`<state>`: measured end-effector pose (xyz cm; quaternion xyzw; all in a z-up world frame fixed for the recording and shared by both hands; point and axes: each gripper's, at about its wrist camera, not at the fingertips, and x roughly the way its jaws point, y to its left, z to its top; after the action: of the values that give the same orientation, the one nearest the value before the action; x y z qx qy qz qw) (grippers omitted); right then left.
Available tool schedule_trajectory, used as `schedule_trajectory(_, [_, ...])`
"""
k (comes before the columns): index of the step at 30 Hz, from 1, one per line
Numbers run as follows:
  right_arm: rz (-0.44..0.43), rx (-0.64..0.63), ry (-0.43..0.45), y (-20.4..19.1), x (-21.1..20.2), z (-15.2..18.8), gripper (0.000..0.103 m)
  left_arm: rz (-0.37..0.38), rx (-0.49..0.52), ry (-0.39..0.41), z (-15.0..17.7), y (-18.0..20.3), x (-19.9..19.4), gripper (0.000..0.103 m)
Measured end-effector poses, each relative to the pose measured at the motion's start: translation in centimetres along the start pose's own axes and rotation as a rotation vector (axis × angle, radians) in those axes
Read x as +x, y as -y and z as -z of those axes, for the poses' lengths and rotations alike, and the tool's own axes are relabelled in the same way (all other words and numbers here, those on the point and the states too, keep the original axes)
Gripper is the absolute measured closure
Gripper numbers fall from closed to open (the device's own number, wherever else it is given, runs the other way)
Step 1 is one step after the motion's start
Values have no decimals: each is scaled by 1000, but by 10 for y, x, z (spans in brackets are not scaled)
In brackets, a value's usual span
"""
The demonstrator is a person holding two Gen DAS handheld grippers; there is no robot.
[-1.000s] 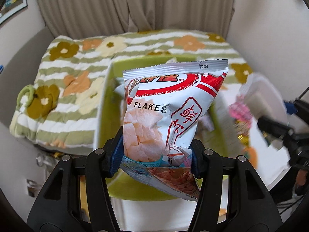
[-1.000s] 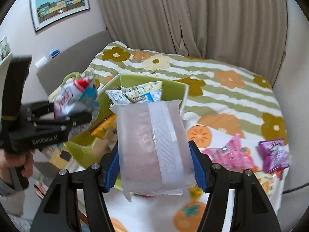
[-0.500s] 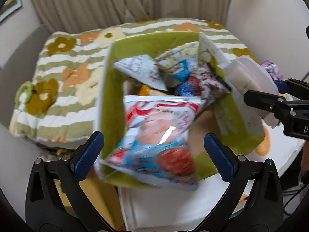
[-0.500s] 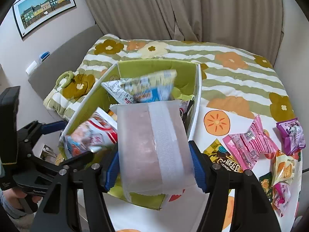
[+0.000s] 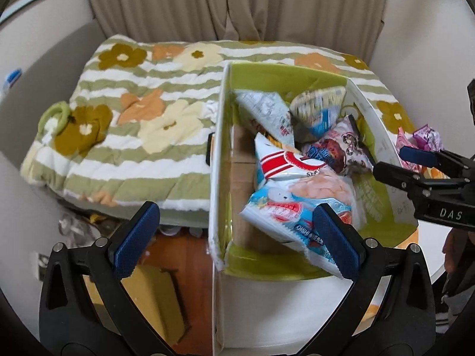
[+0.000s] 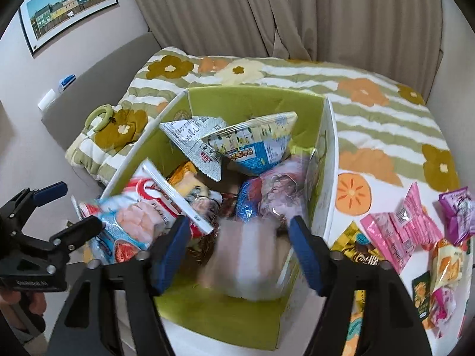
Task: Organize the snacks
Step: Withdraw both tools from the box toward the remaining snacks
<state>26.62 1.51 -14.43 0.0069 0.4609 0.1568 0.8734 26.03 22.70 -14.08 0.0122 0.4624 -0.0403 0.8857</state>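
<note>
A green-lined box holds several snack bags. The red-and-white flakes bag lies inside it, leaning on the left wall. My left gripper hangs wide open over the box's near left corner, touching nothing; from the right wrist it shows at the left. My right gripper is over the box's near end and its jaws are opening. A whitish translucent packet, blurred, sits loose between the pads and is dropping into the box.
Loose snacks lie on the table right of the box: a pink packet, a purple one, a yellow-black one, more at the edge. A flowered striped quilt lies behind and to the left. Floor clutter shows below the left gripper.
My left gripper opened and let the flakes bag fall into the box, then shifted left. My right gripper came down over the box and its jaws spread off the whitish packet.
</note>
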Motion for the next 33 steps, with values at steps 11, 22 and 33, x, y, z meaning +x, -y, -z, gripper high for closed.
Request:
schedule_trajectory(11, [-14,47,1,9,-13,9,26,-15,20,27,-3,6,-15,1])
schedule_trajectory(22, [24,70,91,14,-54,8,26,47,38,90,-22,24,-46,1])
schedule_trajectory(33, [180,185,152,60,-110,42,26,241,180,117,-37,108,-48,1])
